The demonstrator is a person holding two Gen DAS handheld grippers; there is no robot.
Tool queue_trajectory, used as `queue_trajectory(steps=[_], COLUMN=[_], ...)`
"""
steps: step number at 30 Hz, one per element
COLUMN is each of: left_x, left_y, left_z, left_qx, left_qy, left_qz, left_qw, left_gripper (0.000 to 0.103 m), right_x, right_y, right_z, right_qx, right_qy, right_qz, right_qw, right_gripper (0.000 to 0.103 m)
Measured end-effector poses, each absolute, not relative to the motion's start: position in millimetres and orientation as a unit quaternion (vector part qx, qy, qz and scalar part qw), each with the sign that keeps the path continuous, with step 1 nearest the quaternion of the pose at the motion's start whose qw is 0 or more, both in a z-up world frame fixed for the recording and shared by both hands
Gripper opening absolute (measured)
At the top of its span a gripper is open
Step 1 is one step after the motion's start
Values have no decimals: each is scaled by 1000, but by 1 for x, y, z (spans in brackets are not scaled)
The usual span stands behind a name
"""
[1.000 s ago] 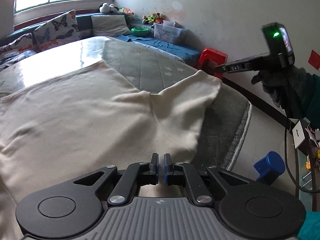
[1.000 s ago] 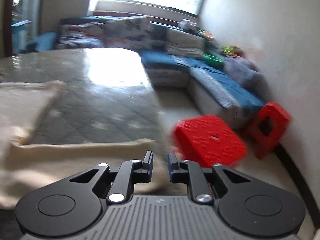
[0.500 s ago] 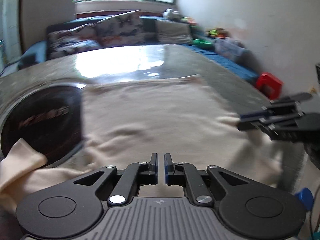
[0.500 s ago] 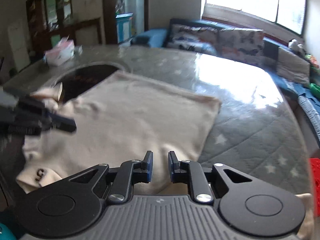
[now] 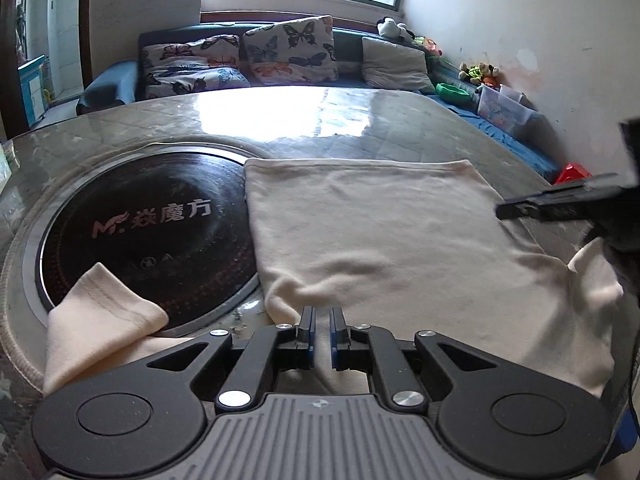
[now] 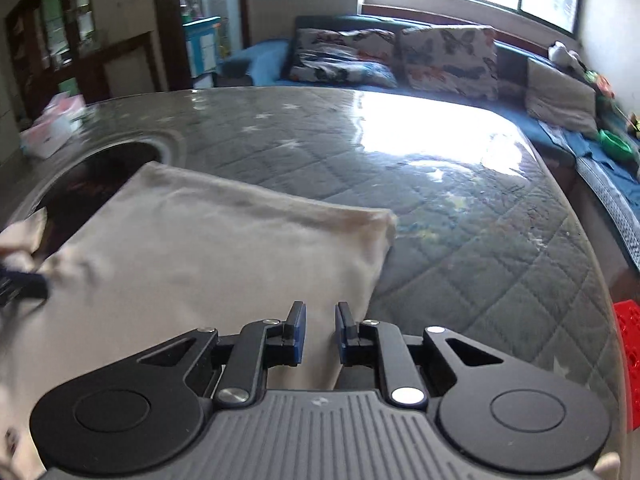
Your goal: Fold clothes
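A cream garment (image 5: 380, 248) lies spread flat on the grey quilted table (image 5: 360, 128). One sleeve (image 5: 100, 312) lies over the black round inset at the near left. My left gripper (image 5: 321, 332) hovers over the garment's near edge, its jaws a narrow gap apart and empty. The right gripper shows at the right edge of the left wrist view (image 5: 560, 202), above the garment's right side. In the right wrist view the garment (image 6: 208, 264) fills the lower left and my right gripper (image 6: 320, 334) is open and empty above its near right part.
A black round inset (image 5: 148, 232) with printed characters sits in the table at the left. A blue sofa with butterfly cushions (image 5: 288, 52) runs behind the table. A red stool (image 6: 628, 364) stands beside the table's right edge. A tissue pack (image 6: 52, 128) lies at the far left.
Both grippers have swung left from the table's right end to face along the garment. The right gripper's jaws are slightly wider apart. The garment lies as before.
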State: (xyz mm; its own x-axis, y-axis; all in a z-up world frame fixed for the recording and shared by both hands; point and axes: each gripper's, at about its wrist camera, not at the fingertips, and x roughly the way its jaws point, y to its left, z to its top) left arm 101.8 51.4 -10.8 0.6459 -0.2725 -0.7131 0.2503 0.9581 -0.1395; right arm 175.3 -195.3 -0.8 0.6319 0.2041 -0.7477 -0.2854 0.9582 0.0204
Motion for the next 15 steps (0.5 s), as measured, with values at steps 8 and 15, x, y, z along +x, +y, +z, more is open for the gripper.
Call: queue_trajectory(steps=[8,15], left_x=[105,105], left_y=[59,68], left_z=[-11,-6], left_qx=[-22,-34], left_qy=[393,387], left_qz=[-141,-131], left_qw=[908,912], left_gripper=[8,8], right_x=[226,262], right_y=[-199,-190], right_z=[-10,-10], right_qx=[-26,-39], right_qy=[403,406], right_qz=[111,107], right_qw=[908,907], right_gripper=[15,15])
